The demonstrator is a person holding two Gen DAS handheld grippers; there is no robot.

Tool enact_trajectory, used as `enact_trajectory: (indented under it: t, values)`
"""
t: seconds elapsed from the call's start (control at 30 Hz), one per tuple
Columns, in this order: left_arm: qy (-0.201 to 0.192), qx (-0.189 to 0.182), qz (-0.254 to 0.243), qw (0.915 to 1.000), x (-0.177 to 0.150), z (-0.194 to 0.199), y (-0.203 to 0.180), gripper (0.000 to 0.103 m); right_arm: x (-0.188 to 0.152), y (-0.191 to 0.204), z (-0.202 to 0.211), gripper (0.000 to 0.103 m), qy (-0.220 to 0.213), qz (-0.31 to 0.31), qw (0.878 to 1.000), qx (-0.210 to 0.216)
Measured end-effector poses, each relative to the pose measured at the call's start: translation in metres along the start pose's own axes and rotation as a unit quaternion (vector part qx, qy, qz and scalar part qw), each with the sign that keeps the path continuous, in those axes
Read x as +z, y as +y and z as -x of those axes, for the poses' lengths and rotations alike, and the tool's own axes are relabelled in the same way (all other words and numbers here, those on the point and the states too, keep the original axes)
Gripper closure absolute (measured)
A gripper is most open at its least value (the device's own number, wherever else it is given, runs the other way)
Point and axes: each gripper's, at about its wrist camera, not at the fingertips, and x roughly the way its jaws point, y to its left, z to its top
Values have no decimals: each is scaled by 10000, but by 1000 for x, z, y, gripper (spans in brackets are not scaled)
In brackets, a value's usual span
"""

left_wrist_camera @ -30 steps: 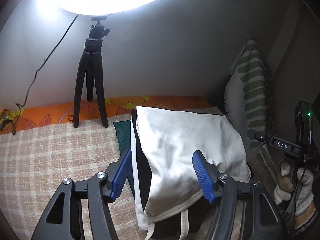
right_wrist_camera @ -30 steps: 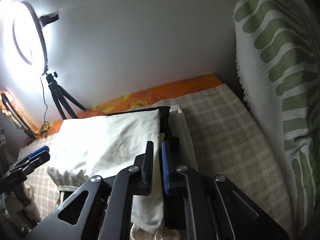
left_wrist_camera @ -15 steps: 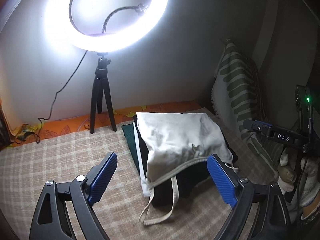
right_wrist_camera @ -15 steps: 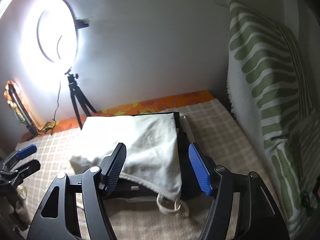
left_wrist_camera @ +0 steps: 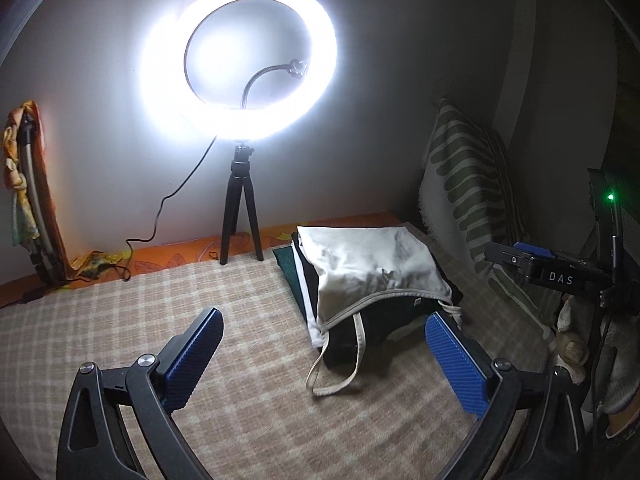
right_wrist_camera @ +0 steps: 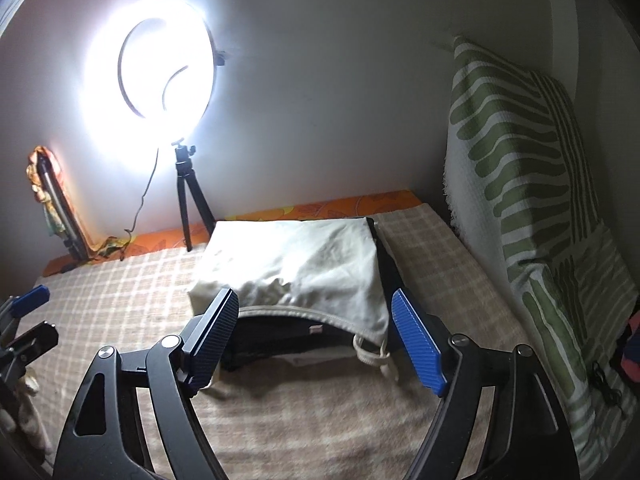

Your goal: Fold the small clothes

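A folded white garment (left_wrist_camera: 368,264) with a thin strap hanging off its near edge lies on top of a pile of folded dark clothes (left_wrist_camera: 372,328) on the checked bed cover. It also shows in the right wrist view (right_wrist_camera: 304,268). My left gripper (left_wrist_camera: 320,344) is open and empty, held back from the pile and to its left. My right gripper (right_wrist_camera: 312,332) is open and empty, just in front of the pile's near edge. The right gripper also shows at the right edge of the left wrist view (left_wrist_camera: 520,260).
A lit ring light on a black tripod (left_wrist_camera: 240,216) stands at the back by the wall. A green-striped pillow (right_wrist_camera: 532,208) leans at the right. The checked cover (left_wrist_camera: 120,320) spreads to the left. An orange cloth on a stand (left_wrist_camera: 24,184) is far left.
Both grippers let go of the white garment, opened wide and drew back and up from the pile. The garment now rests on the pile with its strap hanging loose.
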Motion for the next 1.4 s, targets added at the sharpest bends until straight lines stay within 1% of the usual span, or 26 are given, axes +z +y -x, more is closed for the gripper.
enact_trajectory:
  t: [0.27,0.4,0.53,0.73,0.93,1.13,1.4]
  values:
    - [-148,154,-203,9996,-23,43,-2,0,-28,29,22,23,-98,41,9999,-94]
    - [-136,280,-322,9990,-35,55,-6,0,-41,38,29,23,-121,16,9999,-93]
    - [-76,359,-259,9990,-46,61,-4,0,-56,46,35,22,-178,-76,9997,-162]
    - [17,428,-173,9989,-63,64,2,0,-70,52,37,21,-319,-313,9989,-165]
    - [70,497,-148,9986,-74,59,9,0,-75,60,34,21,-366,-167,9990,-218]
    - [129,587,-70,9982,-80,53,18,0,-79,62,28,21,-419,-252,9985,-233]
    - [312,645,-3,9974,-87,45,18,0,-82,67,20,20,-404,-167,9986,-304]
